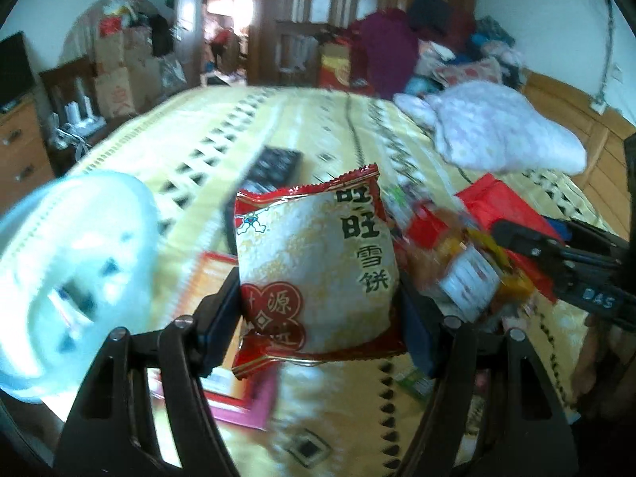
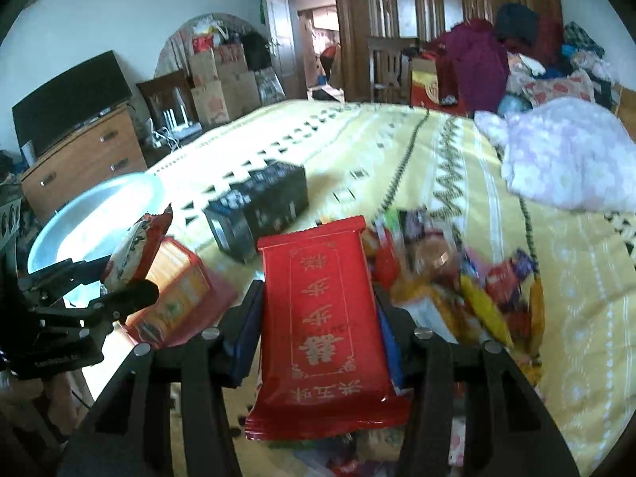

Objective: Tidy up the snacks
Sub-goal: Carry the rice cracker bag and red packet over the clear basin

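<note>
My left gripper [image 1: 318,310] is shut on a rice cracker packet [image 1: 314,262], white with red edges, held above the yellow bedspread. It also shows in the right wrist view [image 2: 135,254], at the left. My right gripper [image 2: 318,318] is shut on a flat red snack packet [image 2: 322,318] with gold writing; the packet also shows in the left wrist view [image 1: 505,206]. A pile of mixed snack packets [image 2: 457,278] lies on the bed to the right of it.
A pale round basin [image 2: 95,222] sits at the bed's left edge, blurred in the left wrist view [image 1: 75,262]. A black box [image 2: 258,206] and an orange box [image 2: 179,294] lie on the bedspread [image 2: 357,151]. A lilac blanket [image 2: 572,159] lies at right.
</note>
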